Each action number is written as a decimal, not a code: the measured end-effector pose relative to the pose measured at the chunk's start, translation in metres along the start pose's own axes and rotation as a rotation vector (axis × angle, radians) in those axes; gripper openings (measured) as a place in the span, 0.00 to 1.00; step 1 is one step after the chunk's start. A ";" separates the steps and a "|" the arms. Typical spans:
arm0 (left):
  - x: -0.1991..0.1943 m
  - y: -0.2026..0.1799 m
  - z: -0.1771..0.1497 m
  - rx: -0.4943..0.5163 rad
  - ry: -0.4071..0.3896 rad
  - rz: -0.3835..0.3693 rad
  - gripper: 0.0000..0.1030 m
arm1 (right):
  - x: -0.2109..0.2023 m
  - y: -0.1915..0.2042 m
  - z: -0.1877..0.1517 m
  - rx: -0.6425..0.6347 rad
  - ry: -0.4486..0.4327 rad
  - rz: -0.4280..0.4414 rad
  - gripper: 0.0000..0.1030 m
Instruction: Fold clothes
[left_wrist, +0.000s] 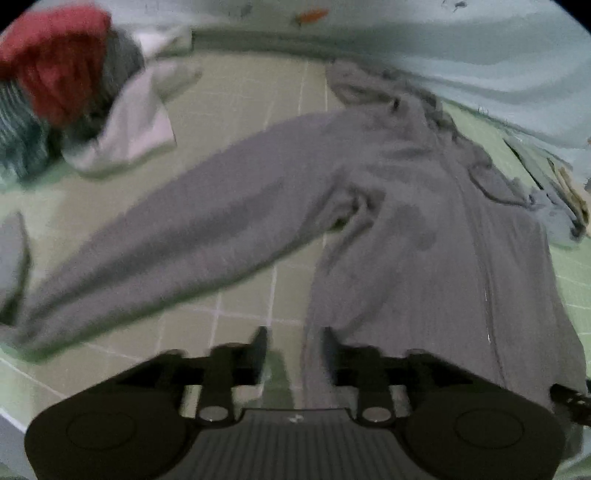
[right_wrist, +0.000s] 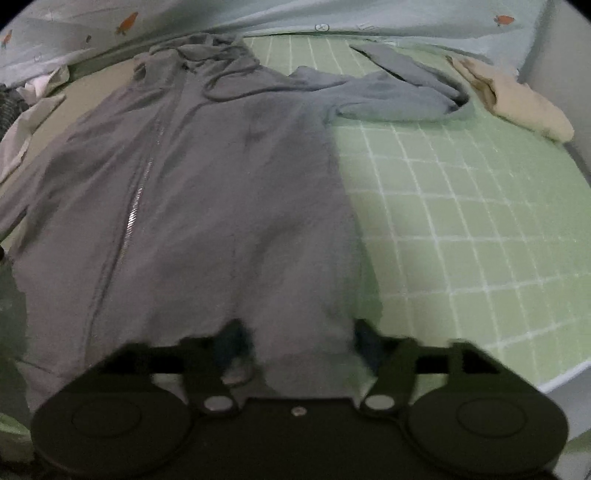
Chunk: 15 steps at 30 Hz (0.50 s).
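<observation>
A grey zip hoodie (right_wrist: 203, 203) lies flat and face up on a green checked sheet (right_wrist: 461, 221), hood (right_wrist: 207, 48) at the far end. In the left wrist view the hoodie (left_wrist: 406, 221) has one sleeve (left_wrist: 184, 229) stretched out to the left. My left gripper (left_wrist: 293, 350) is open at the hem's left corner, and the cloth's edge runs down between its fingers. My right gripper (right_wrist: 299, 339) is open wide at the hem's right side, with grey cloth lying between its fingers. The image is blurred.
A pile with a red garment (left_wrist: 55, 62), a white one (left_wrist: 133, 122) and a striped one (left_wrist: 18, 133) sits far left. A blue-grey garment (right_wrist: 391, 96) and a beige one (right_wrist: 517, 107) lie far right. A pale quilt (right_wrist: 369, 14) lines the back. The bed's edge (right_wrist: 561, 380) is near right.
</observation>
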<state>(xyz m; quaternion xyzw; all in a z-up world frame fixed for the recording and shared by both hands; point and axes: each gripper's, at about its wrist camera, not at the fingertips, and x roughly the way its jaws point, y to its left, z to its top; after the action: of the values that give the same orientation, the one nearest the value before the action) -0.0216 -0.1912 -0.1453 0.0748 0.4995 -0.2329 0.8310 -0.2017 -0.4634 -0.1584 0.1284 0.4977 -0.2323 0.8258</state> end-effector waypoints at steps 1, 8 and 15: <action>-0.007 -0.003 0.000 0.003 -0.033 0.017 0.56 | 0.000 -0.006 0.005 -0.009 -0.018 0.003 0.91; -0.039 -0.049 0.006 -0.151 -0.185 0.037 0.96 | 0.013 -0.065 0.047 -0.019 -0.154 0.077 1.00; -0.043 -0.108 0.025 -0.230 -0.251 0.007 0.98 | 0.034 -0.137 0.091 0.041 -0.216 0.102 1.00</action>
<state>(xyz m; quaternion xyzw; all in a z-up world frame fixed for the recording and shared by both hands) -0.0687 -0.2818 -0.0841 -0.0484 0.4151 -0.1787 0.8907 -0.1891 -0.6295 -0.1428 0.1447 0.3939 -0.2124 0.8825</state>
